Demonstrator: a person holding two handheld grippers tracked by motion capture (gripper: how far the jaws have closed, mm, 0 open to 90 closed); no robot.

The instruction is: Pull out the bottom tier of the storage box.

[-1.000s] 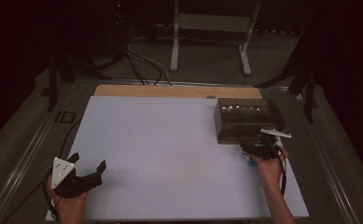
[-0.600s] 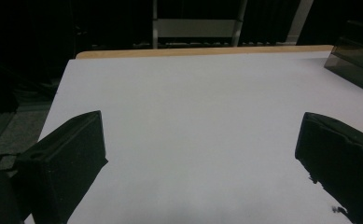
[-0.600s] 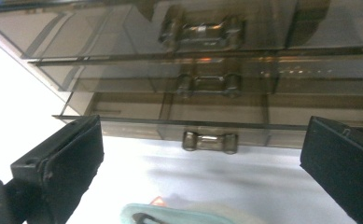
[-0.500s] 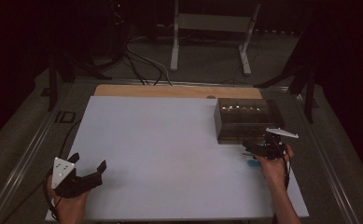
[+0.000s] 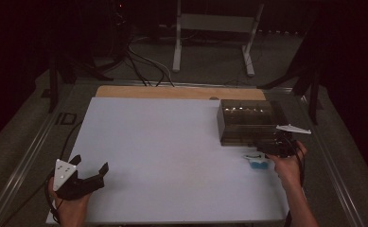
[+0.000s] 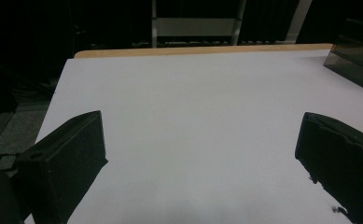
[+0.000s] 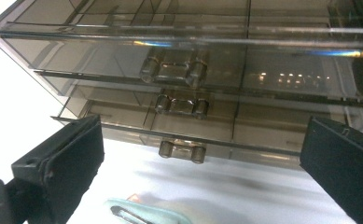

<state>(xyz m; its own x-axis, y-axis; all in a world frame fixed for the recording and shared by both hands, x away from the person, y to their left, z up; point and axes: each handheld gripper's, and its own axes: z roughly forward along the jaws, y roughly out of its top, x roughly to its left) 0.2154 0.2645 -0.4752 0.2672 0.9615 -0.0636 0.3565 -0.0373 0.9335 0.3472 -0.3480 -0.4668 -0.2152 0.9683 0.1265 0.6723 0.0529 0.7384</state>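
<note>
The right gripper [image 5: 267, 147] hangs low over the white table top [image 5: 172, 151] with its jaws spread wide and nothing between them. Straight ahead of it, just beyond the jaw tips, stands a smoky, see-through drawer cabinet [image 7: 207, 79]. The right gripper view shows three drawers stacked one over another, each with a small clear bar handle at its middle: the top handle [image 7: 172, 70], the middle handle [image 7: 181, 105] and the bottom handle [image 7: 182, 150]. All three drawers look pushed in. Through the tinted walls only dividers and reflections of lights can be made out; whether anything lies inside cannot be told.

Just below and a little to the left of this gripper's jaws, a small pale blue object [image 7: 146, 214] with a dark strip on it lies on the table; in the high view it sits right beside the hand [image 5: 285, 165].

The left gripper [image 5: 89, 175] rests well away, its jaws also wide apart over bare table top; the cabinet is far off to its front right [image 6: 356, 60].
</note>
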